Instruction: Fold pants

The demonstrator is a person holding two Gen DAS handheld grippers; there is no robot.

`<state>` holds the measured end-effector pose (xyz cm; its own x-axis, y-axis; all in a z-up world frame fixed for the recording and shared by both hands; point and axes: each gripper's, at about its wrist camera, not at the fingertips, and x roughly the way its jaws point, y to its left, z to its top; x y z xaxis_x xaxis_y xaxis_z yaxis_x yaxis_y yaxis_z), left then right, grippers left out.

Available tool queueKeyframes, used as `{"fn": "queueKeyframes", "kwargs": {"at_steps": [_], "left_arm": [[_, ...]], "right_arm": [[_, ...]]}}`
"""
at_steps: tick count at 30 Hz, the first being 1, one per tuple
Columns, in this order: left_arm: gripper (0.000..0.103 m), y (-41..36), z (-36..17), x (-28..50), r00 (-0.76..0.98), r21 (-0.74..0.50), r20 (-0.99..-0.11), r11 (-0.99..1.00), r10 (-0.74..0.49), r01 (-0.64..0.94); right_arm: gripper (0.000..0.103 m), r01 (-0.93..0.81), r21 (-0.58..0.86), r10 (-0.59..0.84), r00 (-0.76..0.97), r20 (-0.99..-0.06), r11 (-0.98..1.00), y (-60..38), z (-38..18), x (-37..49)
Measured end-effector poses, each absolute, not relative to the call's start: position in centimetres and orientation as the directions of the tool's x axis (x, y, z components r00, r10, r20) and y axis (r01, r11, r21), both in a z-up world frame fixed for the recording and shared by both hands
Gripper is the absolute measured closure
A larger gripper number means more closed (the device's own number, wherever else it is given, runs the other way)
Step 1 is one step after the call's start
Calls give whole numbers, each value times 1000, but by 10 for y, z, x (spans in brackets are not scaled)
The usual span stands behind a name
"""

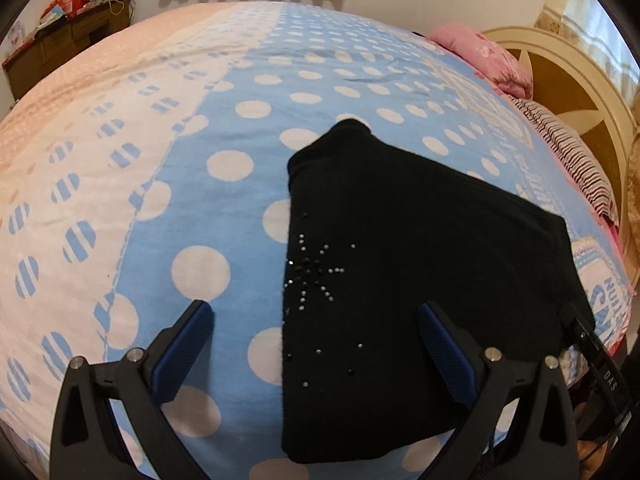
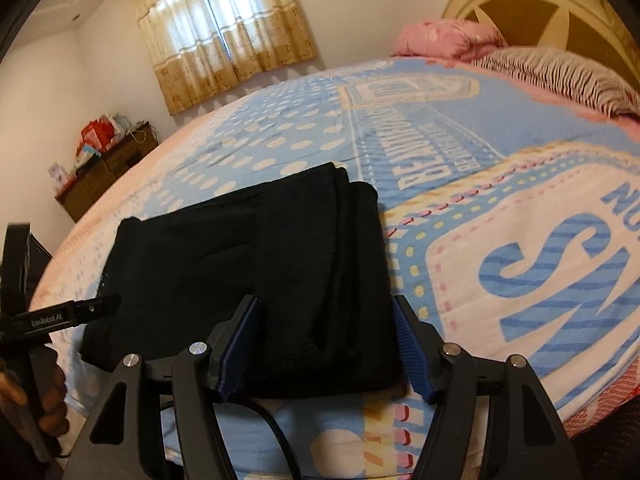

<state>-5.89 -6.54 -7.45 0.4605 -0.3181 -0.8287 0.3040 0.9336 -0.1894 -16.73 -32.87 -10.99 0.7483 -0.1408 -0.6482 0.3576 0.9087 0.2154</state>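
pants [image 1: 400, 280]: folded, flat on bed [image 1: 240, 120] | containers: none visible

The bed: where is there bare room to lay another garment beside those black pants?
Widest: polka-dot bedspread left of the folded black pants, toward the pink edge. Also the lettered patch on their other side. Crowded: pillows by the headboard.

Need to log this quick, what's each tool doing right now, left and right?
Left tool: open, holding nothing, over the edge of the folded black pants.
Right tool: open, straddling the folded pants' near end, not gripping.
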Motion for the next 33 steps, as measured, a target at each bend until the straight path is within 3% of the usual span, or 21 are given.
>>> {"fn": "queueKeyframes", "kwargs": {"at_steps": [8,11,13,17,22,27,33], "left_arm": [[0,-75,-75,-61,449,-167,-839,931,-307,325],[0,-76,-75,-61,451,-158,-841,934,-298,321],[1,-77,-75,-61,452,-154,-842,934,-295,322],[20,-84,-71,-64,448,-156,-836,921,-316,358],[40,-91,-68,-68,443,-156,-833,908,-333,389],[76,-101,-61,-75,473,-102,-821,897,-320,431],[83,-101,-60,-72,480,-94,-821,902,-309,421]], "right_arm": [[36,392,234,-177,769,-615,890,-341,-100,-178],[36,359,286,-100,760,-643,888,-341,-110,-171],[36,353,246,-118,752,-648,903,-333,-111,-169],[38,342,222,-113,736,-667,913,-326,-111,-165],[62,318,197,-108,732,-673,927,-315,-109,-163],[68,324,154,-143,729,-669,933,-307,-109,-163],[70,319,53,-202,713,-672,946,-295,-102,-159]]}}
